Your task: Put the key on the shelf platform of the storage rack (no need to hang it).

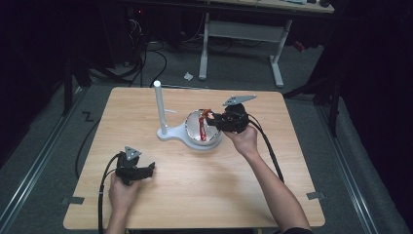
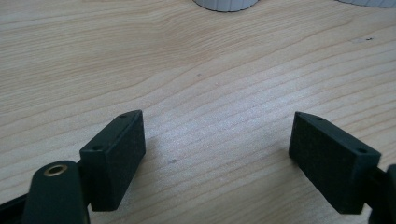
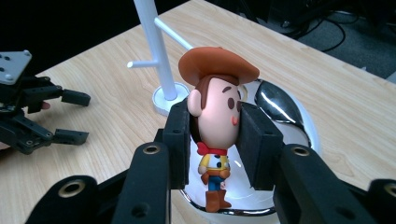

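A small cowboy figure (image 3: 217,112) with a brown hat stands upright between the jaws of my right gripper (image 3: 215,117), which is shut on its head. Its boots hang in or just above a shiny silver bowl (image 3: 289,116); contact is unclear. In the high view, the right gripper (image 1: 214,120) holds the figure (image 1: 205,120) over that bowl (image 1: 194,129) near the table's middle. My left gripper (image 1: 149,168) rests low at the front left, open. Between its jaws (image 2: 217,135) there is just bare wood.
A white stand (image 1: 159,105) with a tall pole and short pegs rises just left of the bowl, its base (image 2: 224,3) ahead of the left gripper. The wooden table (image 1: 204,195) ends a short way in front of the person's hands.
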`<action>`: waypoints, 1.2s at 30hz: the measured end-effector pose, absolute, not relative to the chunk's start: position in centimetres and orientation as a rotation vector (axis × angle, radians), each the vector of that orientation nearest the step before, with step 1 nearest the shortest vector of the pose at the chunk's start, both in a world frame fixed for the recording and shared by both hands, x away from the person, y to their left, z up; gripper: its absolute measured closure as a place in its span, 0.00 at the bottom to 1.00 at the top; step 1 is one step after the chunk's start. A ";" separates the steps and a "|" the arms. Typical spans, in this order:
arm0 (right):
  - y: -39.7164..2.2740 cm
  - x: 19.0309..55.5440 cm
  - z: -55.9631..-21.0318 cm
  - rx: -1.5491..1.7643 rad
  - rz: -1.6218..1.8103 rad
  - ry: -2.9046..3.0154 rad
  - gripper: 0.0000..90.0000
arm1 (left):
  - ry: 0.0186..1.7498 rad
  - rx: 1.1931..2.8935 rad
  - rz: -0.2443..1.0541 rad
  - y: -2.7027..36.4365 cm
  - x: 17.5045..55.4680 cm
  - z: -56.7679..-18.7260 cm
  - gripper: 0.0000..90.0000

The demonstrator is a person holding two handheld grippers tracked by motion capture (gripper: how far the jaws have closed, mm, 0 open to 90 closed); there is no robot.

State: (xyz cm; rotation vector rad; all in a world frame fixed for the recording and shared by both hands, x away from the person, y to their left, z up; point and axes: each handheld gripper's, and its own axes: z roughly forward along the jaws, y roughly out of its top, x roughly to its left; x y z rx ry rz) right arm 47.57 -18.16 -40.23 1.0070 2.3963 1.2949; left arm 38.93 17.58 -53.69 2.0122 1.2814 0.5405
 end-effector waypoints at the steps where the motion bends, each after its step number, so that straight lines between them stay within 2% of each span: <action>1: -18.0 47.7 -40.6 1.005 1.283 2.402 0.74 | 1.283 2.009 0.541 17.6 38.9 -53.7 0.21; 29: -16.2 49.2 -44.2 1.043 1.093 2.444 0.73 | 1.281 2.012 0.540 17.6 38.9 -53.7 0.21; 36: -16.4 49.0 -43.8 1.039 1.109 2.428 0.62 | 1.281 2.012 0.540 17.6 38.9 -53.7 0.21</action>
